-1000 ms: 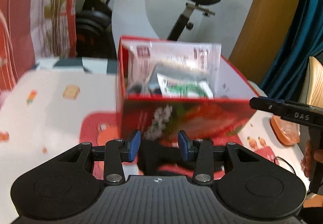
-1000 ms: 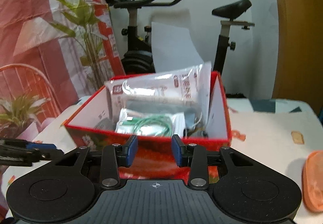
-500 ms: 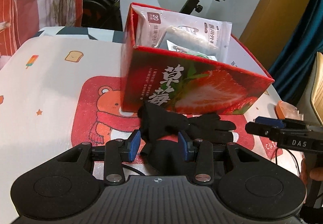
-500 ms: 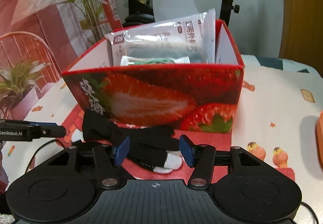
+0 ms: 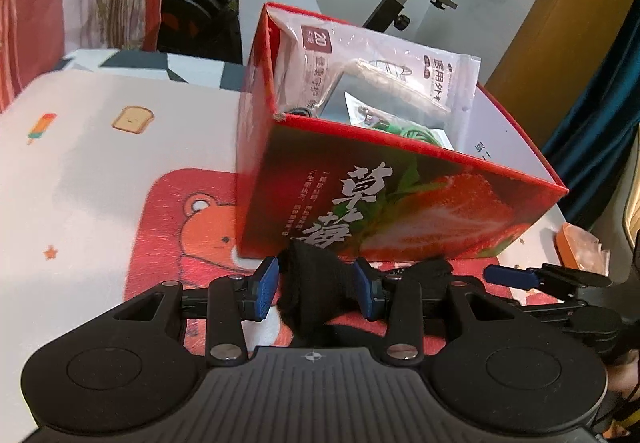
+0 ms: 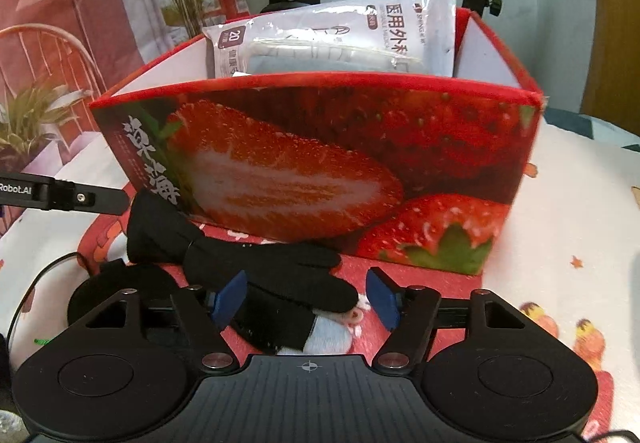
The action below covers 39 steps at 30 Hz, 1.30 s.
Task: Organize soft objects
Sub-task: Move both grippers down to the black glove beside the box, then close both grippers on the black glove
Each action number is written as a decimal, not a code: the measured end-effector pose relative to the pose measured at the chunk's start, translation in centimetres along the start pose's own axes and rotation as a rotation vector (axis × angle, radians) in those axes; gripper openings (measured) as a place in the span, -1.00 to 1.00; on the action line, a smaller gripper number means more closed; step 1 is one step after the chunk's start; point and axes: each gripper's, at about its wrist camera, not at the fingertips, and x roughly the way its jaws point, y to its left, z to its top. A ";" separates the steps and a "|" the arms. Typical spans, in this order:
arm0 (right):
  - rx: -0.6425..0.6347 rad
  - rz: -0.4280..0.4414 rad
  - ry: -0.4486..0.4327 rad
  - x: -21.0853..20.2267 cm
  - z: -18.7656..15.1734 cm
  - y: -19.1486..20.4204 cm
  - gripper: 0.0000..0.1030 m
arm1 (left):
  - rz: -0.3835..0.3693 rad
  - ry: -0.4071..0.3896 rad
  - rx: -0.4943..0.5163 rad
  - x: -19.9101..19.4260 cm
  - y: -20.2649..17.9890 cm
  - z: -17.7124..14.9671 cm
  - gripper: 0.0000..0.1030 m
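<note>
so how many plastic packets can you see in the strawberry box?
2. A large white packet stands against the back of the strawberry box; a smaller clear packet with something green inside sits in front of it. More may be hidden below the rim.

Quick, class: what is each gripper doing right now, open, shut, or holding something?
Left gripper: open, pads either side of the black glove, not pressing.
Right gripper: jaws opening over the glove's fingers, gripping nothing.

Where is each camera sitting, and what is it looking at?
Left wrist: rides the left gripper, looking down past its blue fingers at black gloves and the strawberry box.
Right wrist: rides the right gripper, jaws opening around the gloves, facing the box front.
Shared: both see gloves, box, the other gripper.
</note>
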 end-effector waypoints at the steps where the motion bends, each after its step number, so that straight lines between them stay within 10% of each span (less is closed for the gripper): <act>1: 0.007 0.005 -0.001 0.2 0.1 -0.1 0.24 | -0.008 0.007 -0.004 0.4 0.0 0.1 -0.17; 26: -0.009 0.073 0.037 2.0 -0.8 0.5 -0.10 | -0.055 0.083 -0.056 3.3 0.7 -0.7 -0.17; 39: -0.222 0.005 -0.042 -0.3 0.7 2.0 0.11 | -0.061 0.080 -0.065 3.4 0.9 -0.7 -0.17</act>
